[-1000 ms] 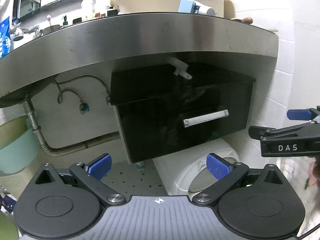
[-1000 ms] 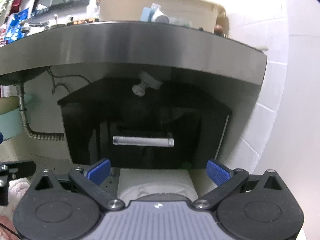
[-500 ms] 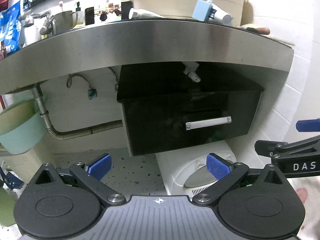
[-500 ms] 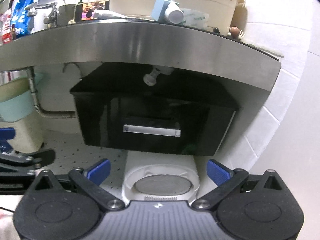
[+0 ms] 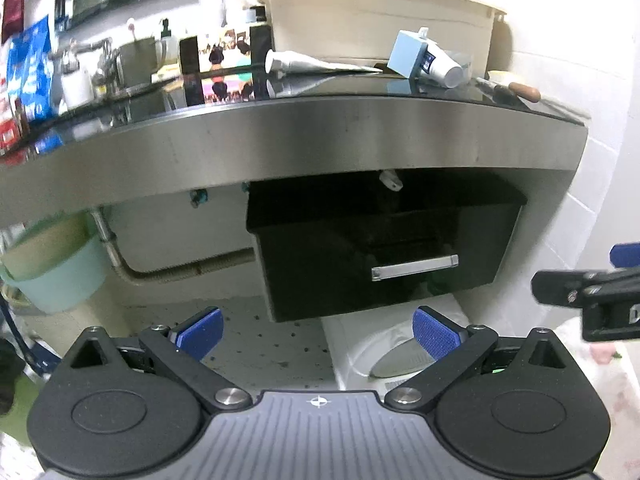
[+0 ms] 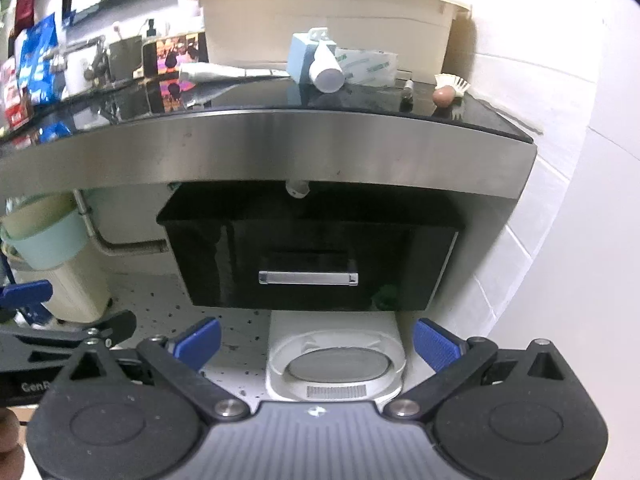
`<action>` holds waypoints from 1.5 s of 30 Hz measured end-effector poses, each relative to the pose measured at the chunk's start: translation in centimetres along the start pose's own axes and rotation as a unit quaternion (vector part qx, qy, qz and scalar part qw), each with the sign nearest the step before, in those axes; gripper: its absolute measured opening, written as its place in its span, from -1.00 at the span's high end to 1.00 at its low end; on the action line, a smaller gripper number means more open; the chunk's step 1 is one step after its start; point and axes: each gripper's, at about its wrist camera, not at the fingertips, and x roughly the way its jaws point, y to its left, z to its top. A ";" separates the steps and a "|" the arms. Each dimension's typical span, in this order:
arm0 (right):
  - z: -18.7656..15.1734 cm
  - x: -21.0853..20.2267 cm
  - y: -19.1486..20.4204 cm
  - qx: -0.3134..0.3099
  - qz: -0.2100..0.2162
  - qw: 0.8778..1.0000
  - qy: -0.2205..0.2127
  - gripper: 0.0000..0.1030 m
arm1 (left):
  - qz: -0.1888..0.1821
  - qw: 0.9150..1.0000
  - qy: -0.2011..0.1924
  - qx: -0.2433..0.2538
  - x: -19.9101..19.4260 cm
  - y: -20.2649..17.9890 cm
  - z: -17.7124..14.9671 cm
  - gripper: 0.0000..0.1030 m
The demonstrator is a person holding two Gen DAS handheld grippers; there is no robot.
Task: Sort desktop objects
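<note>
**Both claws wait low, below the things on the counter**

Your left claw (image 5: 316, 334) sits at the bottom of the left view. Its blue fingers (image 5: 434, 336) are spread wide and hold nothing. Your right claw (image 6: 316, 340) sits at the bottom of the right view. It is spread wide too, and it is empty.

The things to sort lie high in both views, on the dark counter (image 6: 280, 136) with the shiny steel edge. They are well above your claws and far from them.

In the right view, a light blue box (image 6: 302, 60) and a white bottle (image 6: 326, 70) lie together at the top middle. The bottle leans on the box. A white tube (image 6: 216, 72) lies to their left. A packet with green print (image 6: 368, 66) lies to their right, but the words are too small to read. A small brush (image 6: 450, 88) rests near the upper right. A big cream tub (image 6: 324, 16) stands behind them all.

Under the counter hangs a black drawer (image 6: 308, 260) with a silver handle (image 6: 308, 278).

At the left edge of the right view you can read "GenR" on the other claw's arm.
</note>
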 end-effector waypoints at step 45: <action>1.2 -5.1 2.5 -0.018 0.005 1.000 -0.024 -1.00 | 0.035 0.997 0.048 -0.046 -4.6 1.2 2.7 -0.98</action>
